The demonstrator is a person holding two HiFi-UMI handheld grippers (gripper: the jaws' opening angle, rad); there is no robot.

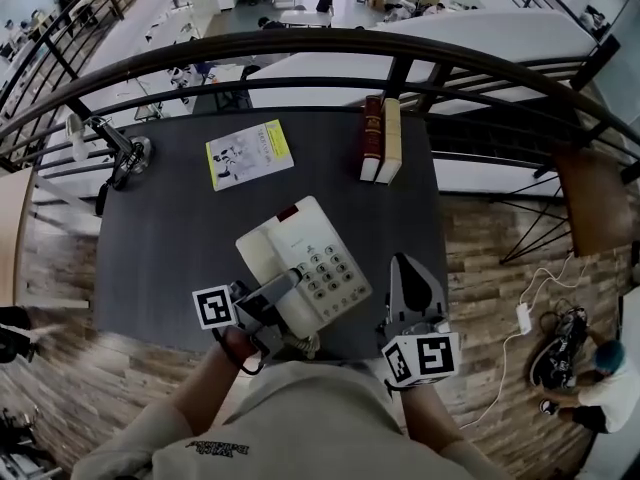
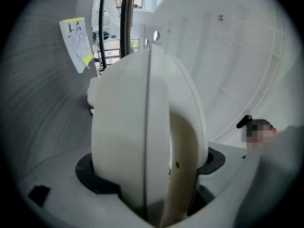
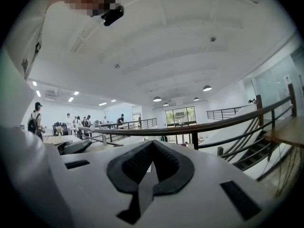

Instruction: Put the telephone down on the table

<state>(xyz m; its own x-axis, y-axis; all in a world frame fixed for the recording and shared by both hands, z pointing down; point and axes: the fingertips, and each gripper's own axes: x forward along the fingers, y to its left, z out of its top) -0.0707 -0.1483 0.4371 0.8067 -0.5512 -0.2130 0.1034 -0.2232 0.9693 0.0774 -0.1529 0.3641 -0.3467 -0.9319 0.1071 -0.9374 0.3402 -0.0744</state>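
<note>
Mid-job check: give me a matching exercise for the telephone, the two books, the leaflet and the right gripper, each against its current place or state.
Things:
1. telephone
2. two books
3. leaflet
4. right gripper

Places or states:
A. lying flat on the table, left of the books
B. jaws together, nothing between them
C. clamped in the left gripper
D. standing upright near the table's far edge

Pairs: 1-C, 2-D, 3-A, 4-B.
</note>
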